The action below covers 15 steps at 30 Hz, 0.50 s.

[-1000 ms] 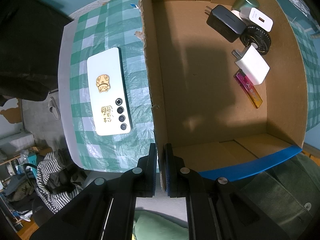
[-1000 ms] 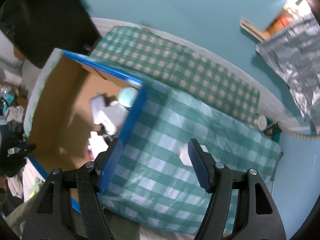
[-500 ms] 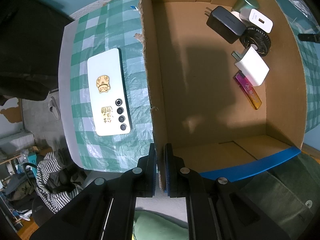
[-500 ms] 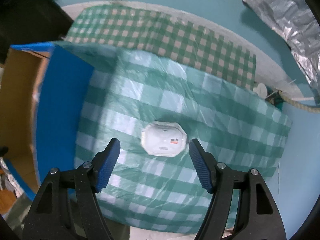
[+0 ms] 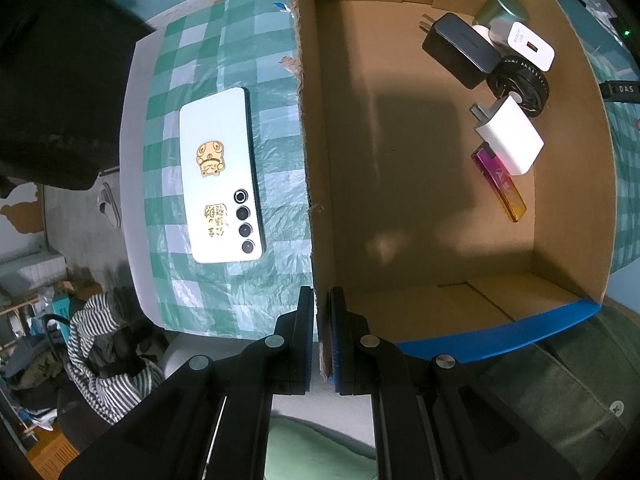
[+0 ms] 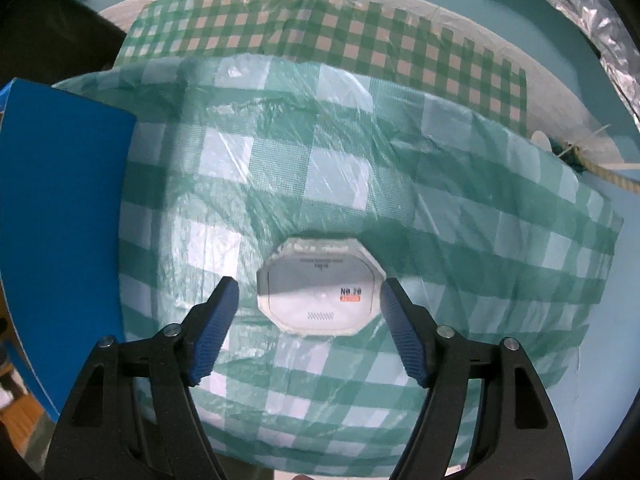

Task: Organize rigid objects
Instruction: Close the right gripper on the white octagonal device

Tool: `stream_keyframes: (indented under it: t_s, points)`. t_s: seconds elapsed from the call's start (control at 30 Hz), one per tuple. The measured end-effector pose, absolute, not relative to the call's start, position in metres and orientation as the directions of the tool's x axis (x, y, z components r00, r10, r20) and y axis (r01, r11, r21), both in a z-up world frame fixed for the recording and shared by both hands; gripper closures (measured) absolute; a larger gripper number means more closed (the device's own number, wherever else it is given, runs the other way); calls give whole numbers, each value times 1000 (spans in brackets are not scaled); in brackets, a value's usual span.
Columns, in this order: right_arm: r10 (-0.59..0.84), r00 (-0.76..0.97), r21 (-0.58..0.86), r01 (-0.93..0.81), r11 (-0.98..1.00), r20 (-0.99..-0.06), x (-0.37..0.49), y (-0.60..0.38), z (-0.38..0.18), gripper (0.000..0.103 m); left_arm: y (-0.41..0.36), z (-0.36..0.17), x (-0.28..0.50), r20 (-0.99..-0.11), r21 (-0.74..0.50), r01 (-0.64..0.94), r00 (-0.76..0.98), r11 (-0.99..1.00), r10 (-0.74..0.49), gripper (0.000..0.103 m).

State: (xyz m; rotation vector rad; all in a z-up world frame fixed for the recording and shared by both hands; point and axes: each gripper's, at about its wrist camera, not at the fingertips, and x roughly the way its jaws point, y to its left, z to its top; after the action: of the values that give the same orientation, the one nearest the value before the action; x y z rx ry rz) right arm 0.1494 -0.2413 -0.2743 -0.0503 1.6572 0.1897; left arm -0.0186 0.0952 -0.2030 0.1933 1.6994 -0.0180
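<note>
Left gripper (image 5: 322, 334): jaws closed onto the torn edge of the cardboard box (image 5: 572, 216) wall, which stands between the pads. Box sits on the green-checked worktop (image 5: 276, 168).

Inside the box, grouped at the far corner: black charger (image 5: 460, 50), its printed lettering too small to read; white adapter (image 5: 530, 46) partly covering a green cylinder (image 5: 502, 6); black round item (image 5: 518, 82), identity unclear; white plug (image 5: 508, 138) overlapping the end of a pink-to-orange translucent lighter (image 5: 500, 180).

Outside the box, a white phone (image 5: 220, 176) lies face down with two gold stickers, characters illegible. At the frame's right edge a black object is cut off; "DAS" is readable.

Right gripper (image 6: 310, 310): jaws opening, wide apart, flanking a white octagonal case (image 6: 320, 286) on the worktop; pads clear of it on both sides. Label reads "NO.20" above an orange tag; upper print illegible. The box's blue outer face shows at left, cropped.
</note>
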Motion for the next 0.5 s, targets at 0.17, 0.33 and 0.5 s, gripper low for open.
stream_keyframes:
  t_s: [0.17, 0.33, 0.5]
  points:
    - [36, -106, 51, -135, 990, -994, 151, -244, -281, 29, 96, -204, -18, -985, 98, 128, -126, 987, 115, 95]
    - [45, -131, 61, -123, 990, -990, 152, -246, -292, 29, 96, -205, -19, -985, 99, 121, -131, 988, 115, 95]
    - [42, -140, 58, -114, 992, -989, 151, -245, -298, 29, 97, -205, -19, -985, 97, 115, -133, 989, 112, 95]
